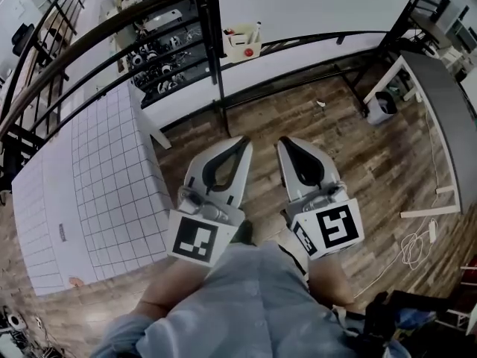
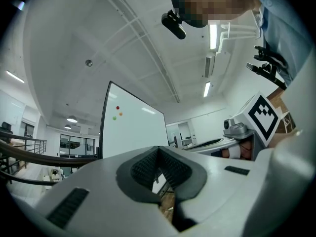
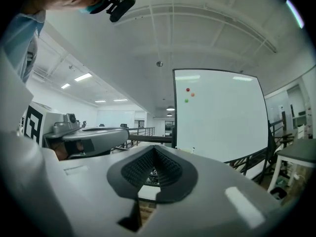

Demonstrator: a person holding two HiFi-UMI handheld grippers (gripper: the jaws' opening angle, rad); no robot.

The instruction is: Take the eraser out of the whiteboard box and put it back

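The whiteboard (image 1: 313, 2) stands ahead, across a wooden floor. A small beige box (image 1: 242, 43) hangs at its lower left edge, with a marker and a red item in it; I cannot make out the eraser. My left gripper (image 1: 243, 143) and right gripper (image 1: 286, 143) are held side by side at waist height, pointing level toward the board and well short of it. Both are shut with nothing between the jaws. The board (image 2: 133, 127) shows over the left gripper (image 2: 158, 150), and the board (image 3: 222, 112), bearing three coloured magnets, shows over the right gripper (image 3: 154, 149).
A white gridded table (image 1: 97, 185) lies to the left, beside a dark railing (image 1: 112, 39). At the right stand a grey-topped table (image 1: 440, 103) and a small bin (image 1: 381, 109). A white cable (image 1: 417, 245) lies on the floor.
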